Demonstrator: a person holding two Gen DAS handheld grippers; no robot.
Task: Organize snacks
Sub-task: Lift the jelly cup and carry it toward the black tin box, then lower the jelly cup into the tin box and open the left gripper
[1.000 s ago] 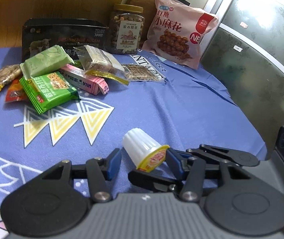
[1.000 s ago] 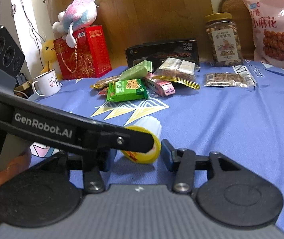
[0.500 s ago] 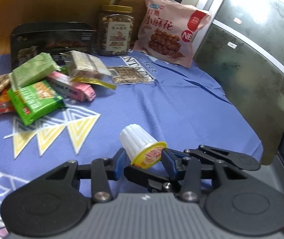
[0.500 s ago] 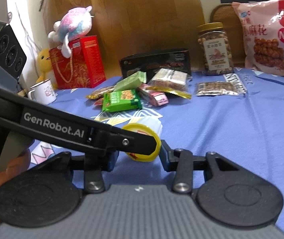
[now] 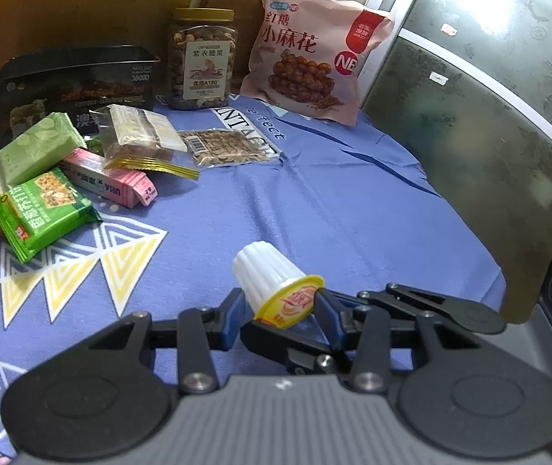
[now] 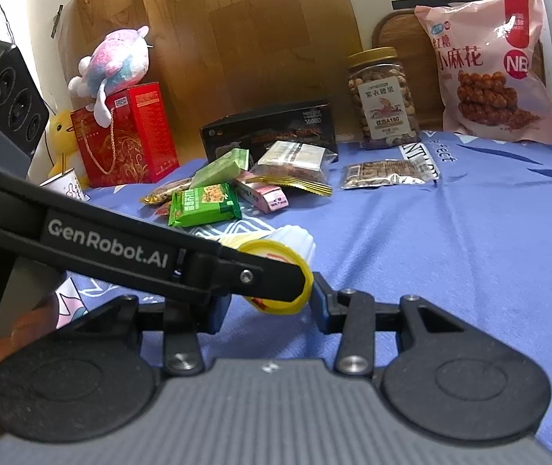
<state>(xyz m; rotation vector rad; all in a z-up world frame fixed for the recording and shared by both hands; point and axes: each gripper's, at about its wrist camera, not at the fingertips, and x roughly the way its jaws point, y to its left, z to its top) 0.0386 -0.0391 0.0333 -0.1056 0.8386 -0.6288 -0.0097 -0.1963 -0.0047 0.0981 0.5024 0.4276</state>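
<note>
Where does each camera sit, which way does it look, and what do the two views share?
Left wrist: on the left claw, looking forward and down over the blue cloth; its own claw grips a white cup.
Right wrist: on the right claw, looking over the same cloth; its claw, the left claw's finger and a hand show.
Shared: the cup, nut jar and pink bag.

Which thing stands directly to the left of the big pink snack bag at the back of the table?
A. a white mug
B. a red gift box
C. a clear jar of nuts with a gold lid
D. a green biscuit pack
C: in the left wrist view the jar of nuts stands upright just left of the pink snack bag.
</note>
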